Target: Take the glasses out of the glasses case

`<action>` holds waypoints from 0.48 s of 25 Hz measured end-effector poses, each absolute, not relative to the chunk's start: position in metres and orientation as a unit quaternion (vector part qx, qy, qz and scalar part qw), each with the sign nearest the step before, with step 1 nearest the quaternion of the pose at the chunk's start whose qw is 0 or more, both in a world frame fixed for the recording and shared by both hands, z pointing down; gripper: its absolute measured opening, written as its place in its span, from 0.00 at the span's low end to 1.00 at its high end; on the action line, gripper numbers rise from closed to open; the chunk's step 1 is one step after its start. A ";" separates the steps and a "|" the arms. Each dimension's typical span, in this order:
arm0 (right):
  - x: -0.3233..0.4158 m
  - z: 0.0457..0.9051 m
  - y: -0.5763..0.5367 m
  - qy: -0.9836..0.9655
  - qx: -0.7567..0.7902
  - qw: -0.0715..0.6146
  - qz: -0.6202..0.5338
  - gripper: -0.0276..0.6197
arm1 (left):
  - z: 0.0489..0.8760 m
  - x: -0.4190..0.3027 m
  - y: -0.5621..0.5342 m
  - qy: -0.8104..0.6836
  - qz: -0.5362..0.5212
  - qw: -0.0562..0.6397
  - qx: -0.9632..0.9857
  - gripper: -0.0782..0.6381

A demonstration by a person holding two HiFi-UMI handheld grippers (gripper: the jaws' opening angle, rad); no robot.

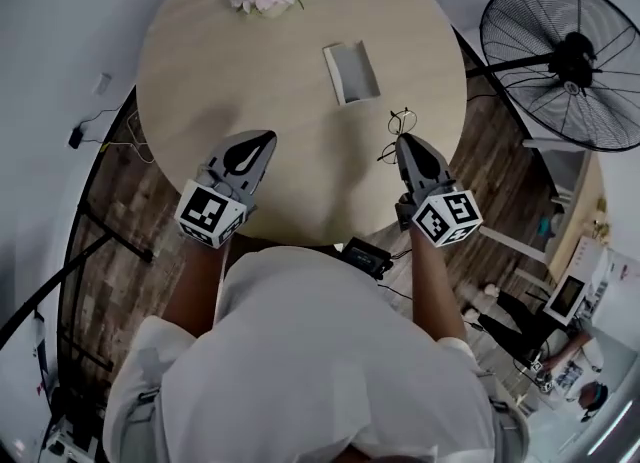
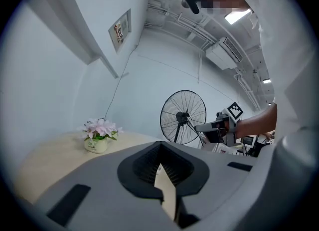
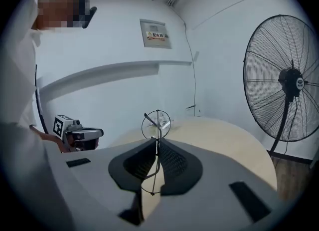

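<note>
One pair of glasses (image 3: 156, 124) clamped between right gripper (image 1: 404, 140) fingers | left gripper (image 1: 267, 138) fingers together, empty | glasses case (image 1: 350, 71) beyond right fingertips

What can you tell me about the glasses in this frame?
The thin dark wire-framed glasses with round clear lenses are out of the pale open glasses case, apart from it. The right hand-held gripper is shut on the wire frame, one lens standing past the jaw tips. They are held over the round beige table, near its right edge.
</note>
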State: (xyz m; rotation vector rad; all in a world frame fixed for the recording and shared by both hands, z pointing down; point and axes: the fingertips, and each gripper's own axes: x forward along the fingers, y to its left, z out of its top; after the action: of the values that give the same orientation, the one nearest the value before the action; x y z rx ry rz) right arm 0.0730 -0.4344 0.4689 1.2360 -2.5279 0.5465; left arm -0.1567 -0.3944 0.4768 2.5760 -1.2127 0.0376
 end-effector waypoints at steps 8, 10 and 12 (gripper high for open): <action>0.037 0.508 -0.485 -0.844 0.423 0.241 0.223 0.10 | 0.507 -0.183 -0.412 -0.399 0.045 0.106 0.910 0.13; 0.032 0.524 -0.501 -0.838 0.420 0.263 0.228 0.10 | 0.522 -0.183 -0.422 -0.395 0.050 0.107 0.911 0.13; 0.031 0.542 -0.513 -0.830 0.418 0.289 0.232 0.10 | 0.538 -0.181 -0.430 -0.394 0.054 0.133 0.908 0.13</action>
State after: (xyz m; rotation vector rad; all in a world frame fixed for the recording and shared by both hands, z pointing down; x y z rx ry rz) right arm 0.0313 -0.5134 0.5419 1.1151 -2.2148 0.6193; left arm -0.1810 -0.4301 0.5376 2.6325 -1.1433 0.1574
